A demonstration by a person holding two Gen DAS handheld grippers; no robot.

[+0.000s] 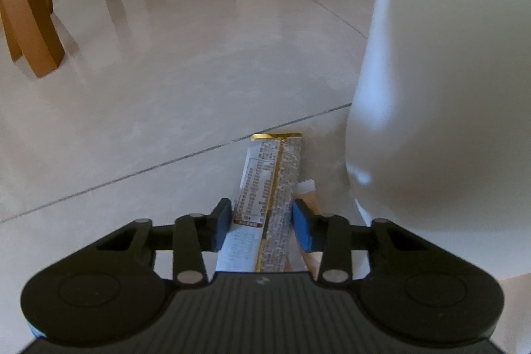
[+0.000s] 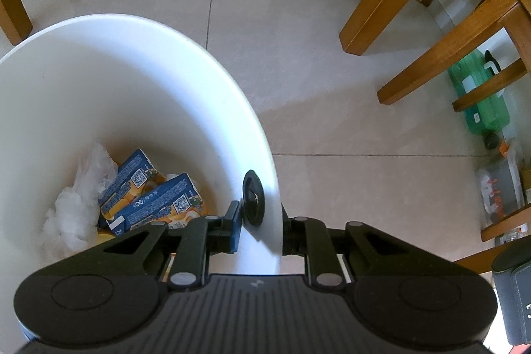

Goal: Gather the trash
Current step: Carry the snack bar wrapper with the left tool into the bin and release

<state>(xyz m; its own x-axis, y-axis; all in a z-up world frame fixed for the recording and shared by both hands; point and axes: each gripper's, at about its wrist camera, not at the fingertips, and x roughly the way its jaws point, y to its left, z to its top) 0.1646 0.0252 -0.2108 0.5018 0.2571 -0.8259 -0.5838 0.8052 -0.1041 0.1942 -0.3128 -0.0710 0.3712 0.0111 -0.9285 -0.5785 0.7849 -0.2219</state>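
Left wrist view: the left tool (image 1: 262, 223) is clenched on a printed snack wrapper (image 1: 270, 188) at lower centre of the frame, both blue pads pressing its long edges; the wrapper's gold-trimmed far end lies on or just above the tiled floor (image 1: 199, 72), which of the two cannot be told. A second scrap of packaging (image 1: 307, 188) lies just beside it on the right. The white bin's outer wall (image 1: 448, 88) fills the right of this view. Right wrist view: the right tool (image 2: 259, 221) is clenched on the bin's rim (image 2: 265, 155) at lower centre, one finger inside, one outside. Blue cartons (image 2: 152, 201) and crumpled white plastic (image 2: 76, 204) lie in the bottom. Step in hand, as judged: pick-up of the wrapper. Next move calls for lifting it clear, carrying it over the rim and releasing inside, with the bin held steady.
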